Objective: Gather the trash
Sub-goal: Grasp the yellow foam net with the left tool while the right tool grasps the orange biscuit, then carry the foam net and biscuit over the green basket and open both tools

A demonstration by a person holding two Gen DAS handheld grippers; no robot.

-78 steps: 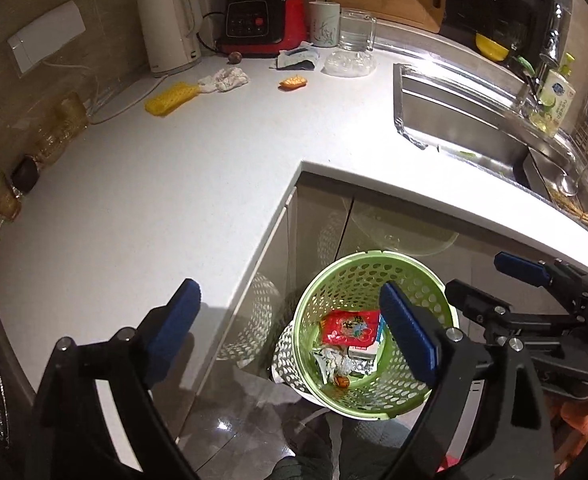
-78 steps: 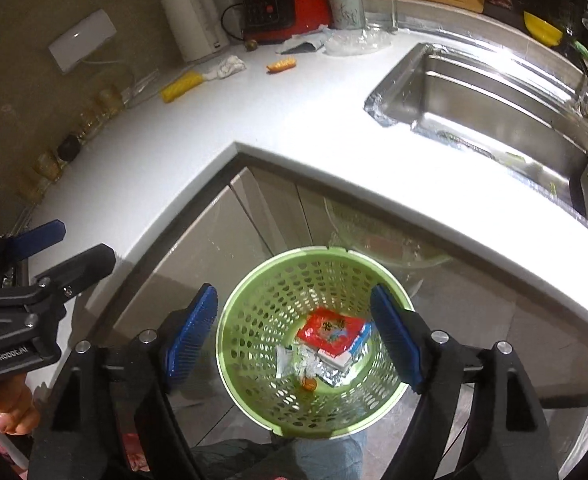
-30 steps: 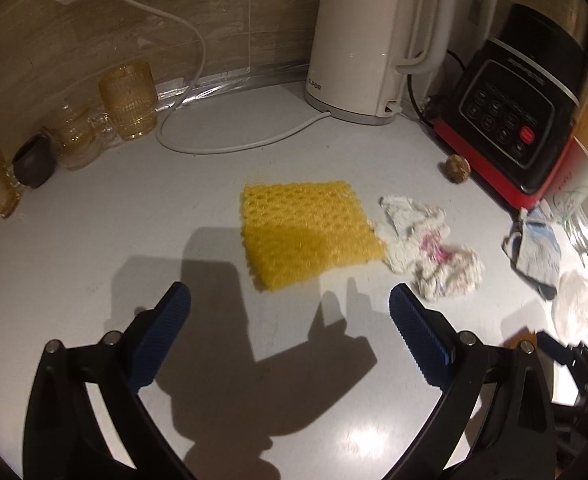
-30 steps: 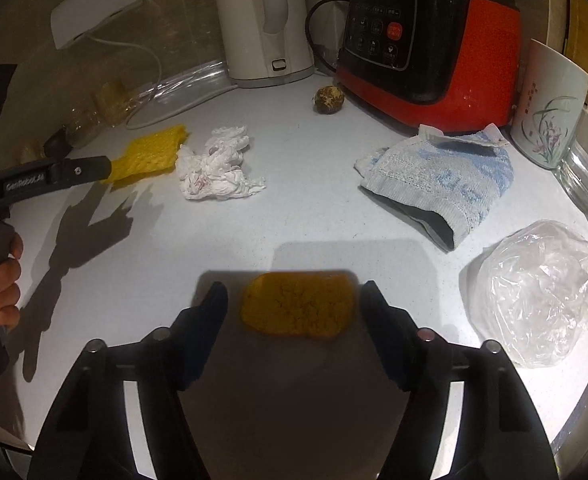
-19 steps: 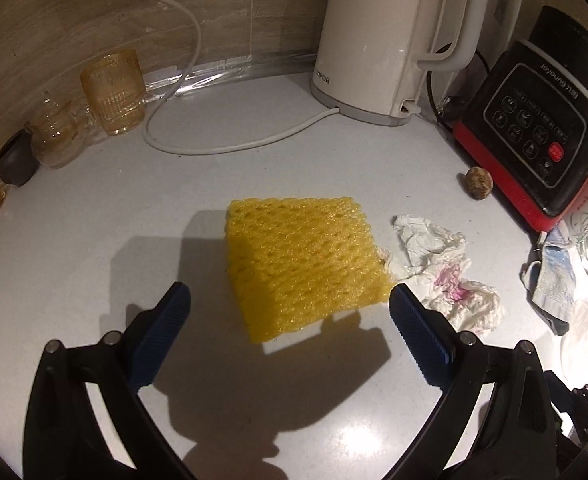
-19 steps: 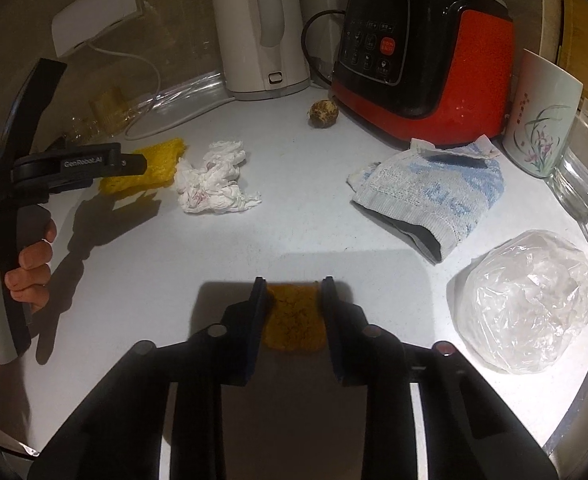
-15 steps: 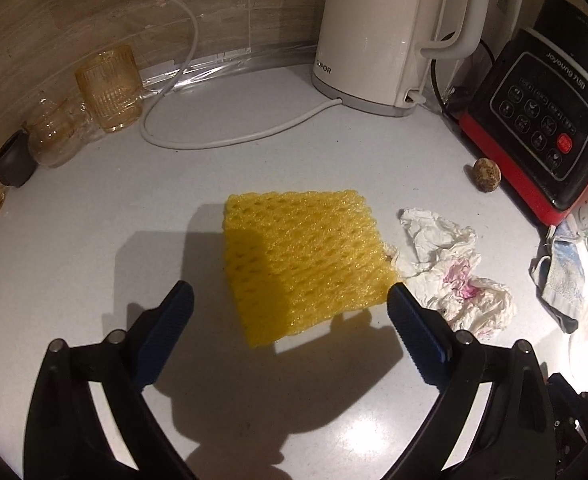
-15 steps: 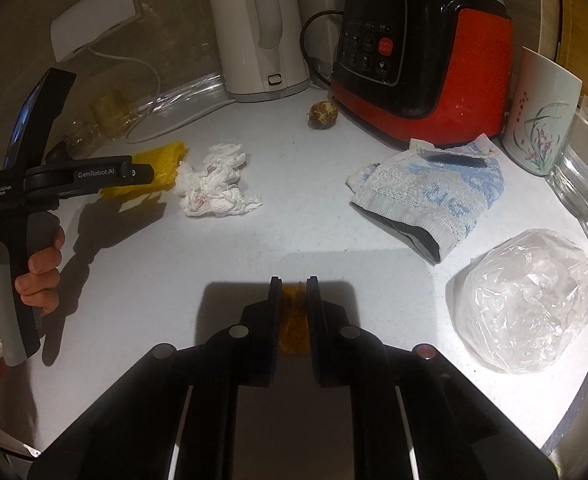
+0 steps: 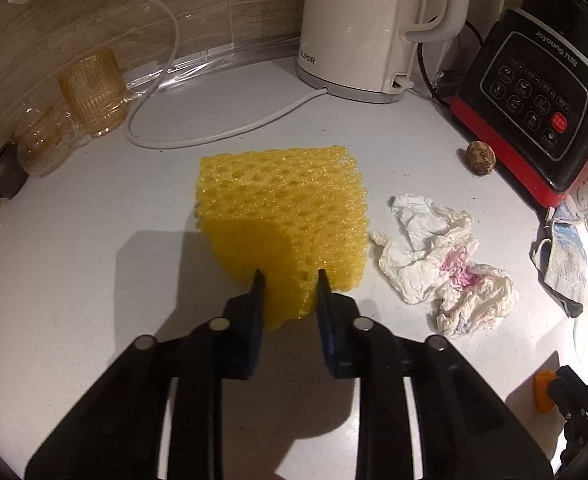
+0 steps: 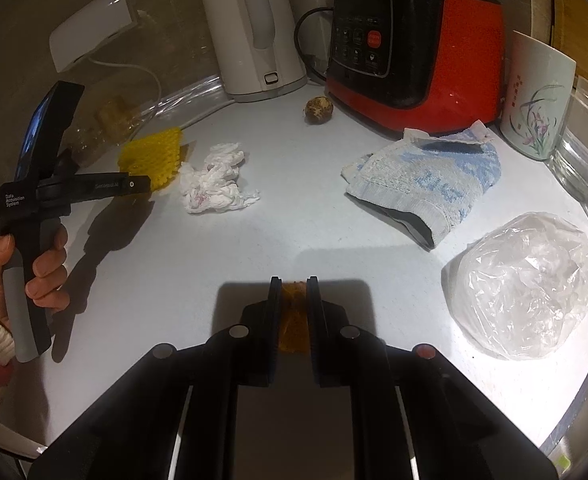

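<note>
A yellow foam net (image 9: 281, 208) lies on the white counter (image 9: 93, 280). My left gripper (image 9: 289, 274) is closing on its near edge, and the pads pinch the foam into a fold. In the right wrist view that net (image 10: 151, 156) sits at the left with a hand holding the left gripper (image 10: 133, 184). My right gripper (image 10: 294, 280) is shut on a small orange piece of trash (image 10: 294, 320), low over the counter. A crumpled white tissue (image 9: 442, 264) with pink stains lies right of the net.
A white kettle (image 9: 366, 28) and its cable, a red and black appliance (image 9: 542, 92) and amber glasses (image 9: 93, 92) line the back. A brown nut (image 10: 318, 109), a blue-white cloth (image 10: 426, 180), a clear plastic bag (image 10: 526, 284) and a mug (image 10: 534, 100) lie to the right.
Both grippers left the green bin and came to the counter. The right gripper shut on the orange piece. The left one moved up to the foam net and its jaws closed on it.
</note>
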